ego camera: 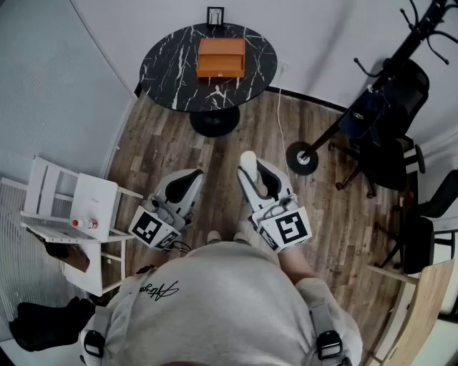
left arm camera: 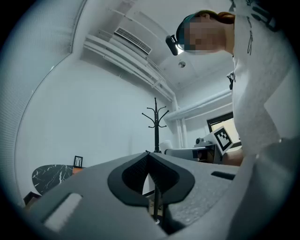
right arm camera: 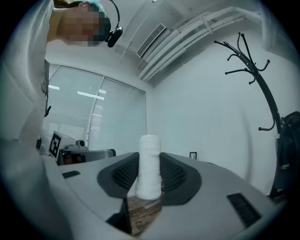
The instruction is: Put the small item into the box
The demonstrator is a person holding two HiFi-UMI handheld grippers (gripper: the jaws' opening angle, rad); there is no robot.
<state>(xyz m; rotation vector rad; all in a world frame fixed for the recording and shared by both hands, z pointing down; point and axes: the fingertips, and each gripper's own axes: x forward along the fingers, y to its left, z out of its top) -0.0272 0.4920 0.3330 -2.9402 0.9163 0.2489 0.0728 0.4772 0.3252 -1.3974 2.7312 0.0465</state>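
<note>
An orange-brown box (ego camera: 222, 57) stands shut on the round black marble table (ego camera: 164, 64) at the far side of the room. Both grippers are close to my body and point toward the table. My right gripper (ego camera: 250, 168) is shut on a small white cylinder (ego camera: 247, 161). In the right gripper view the white cylinder (right arm camera: 150, 168) stands upright between the ribbed pads (right arm camera: 174, 174), which press on it from both sides. My left gripper (ego camera: 189, 180) is shut with nothing in it. In the left gripper view its jaws (left arm camera: 148, 155) meet in a thin line.
A small picture frame (ego camera: 215, 16) stands behind the box. A white shelf cart (ego camera: 71, 207) with a small bottle (ego camera: 84, 224) is at my left. A black coat rack (ego camera: 372, 93) and a black office chair (ego camera: 390, 143) stand at the right. Wooden floor lies between me and the table.
</note>
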